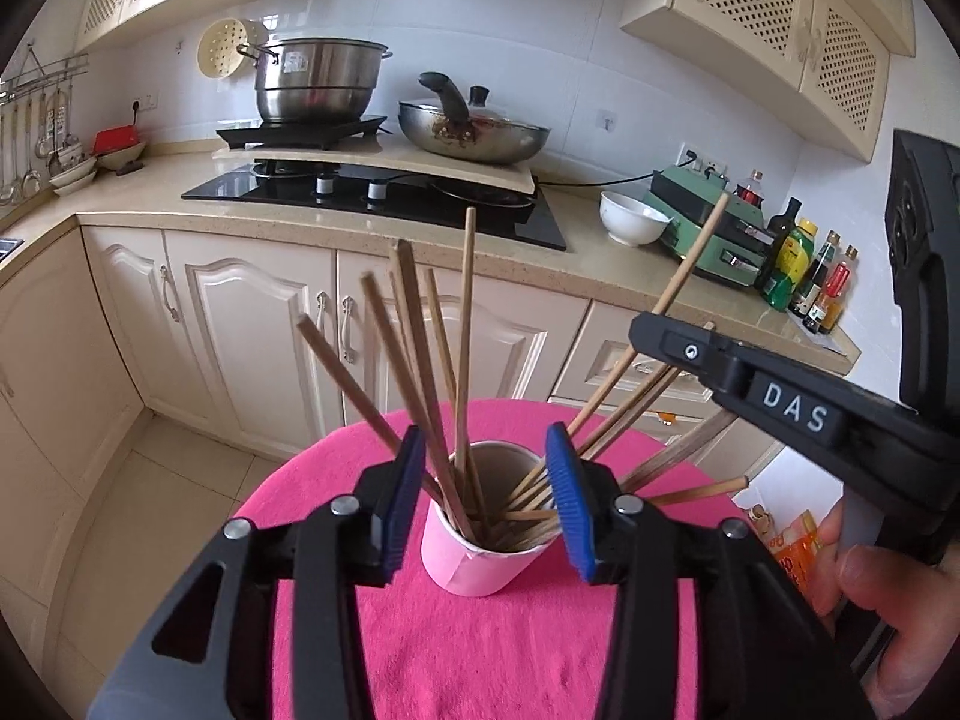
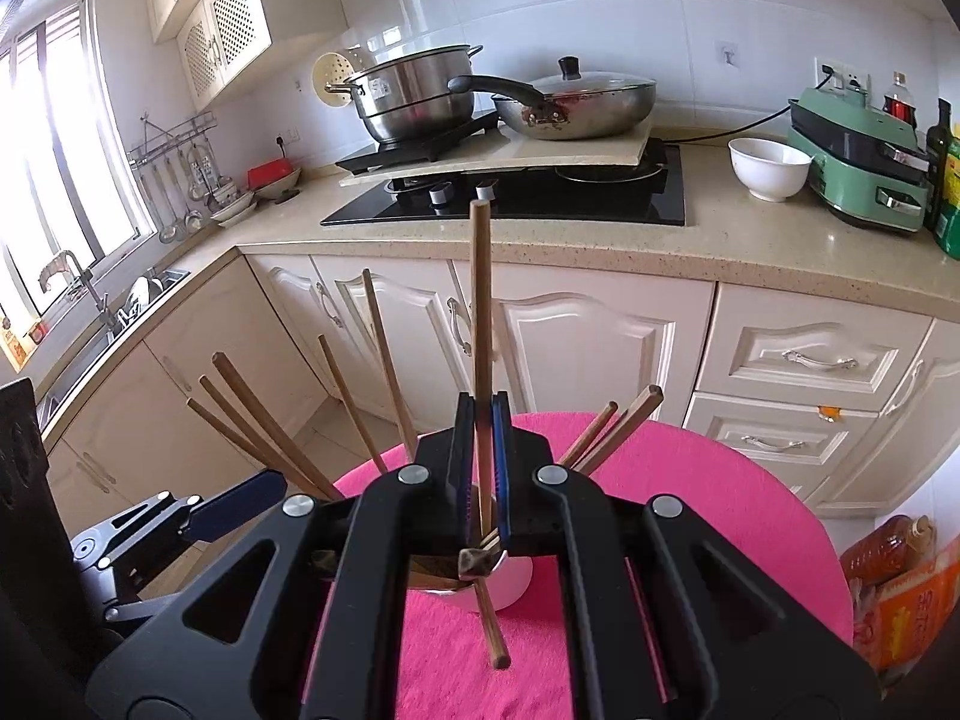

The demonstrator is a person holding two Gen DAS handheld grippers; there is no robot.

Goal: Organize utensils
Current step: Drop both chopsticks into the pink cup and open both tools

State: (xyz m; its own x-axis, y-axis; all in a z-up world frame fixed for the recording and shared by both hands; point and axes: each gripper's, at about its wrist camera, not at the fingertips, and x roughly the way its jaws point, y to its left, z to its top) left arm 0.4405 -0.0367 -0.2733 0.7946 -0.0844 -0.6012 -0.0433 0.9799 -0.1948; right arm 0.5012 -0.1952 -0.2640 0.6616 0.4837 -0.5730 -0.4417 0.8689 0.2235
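The left gripper [image 1: 489, 501] stands released, its pads flanking the pink cup [image 1: 480, 546] of chopsticks [image 1: 420, 348]. The right gripper [image 2: 482, 468] is clenched on one upright chopstick [image 2: 480, 300] above the cup.

We see bright daylight flooding from the window [image 2: 54, 138] at nine o'clock, blown out; fisheye bends edges, corners vignette dark.

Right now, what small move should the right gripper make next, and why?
Probably lower the chopstick toward the cup. The right gripper is shut on it, the stick stands nearly upright just above the cup where the other chopsticks stand, and the left gripper is open and holds nothing.
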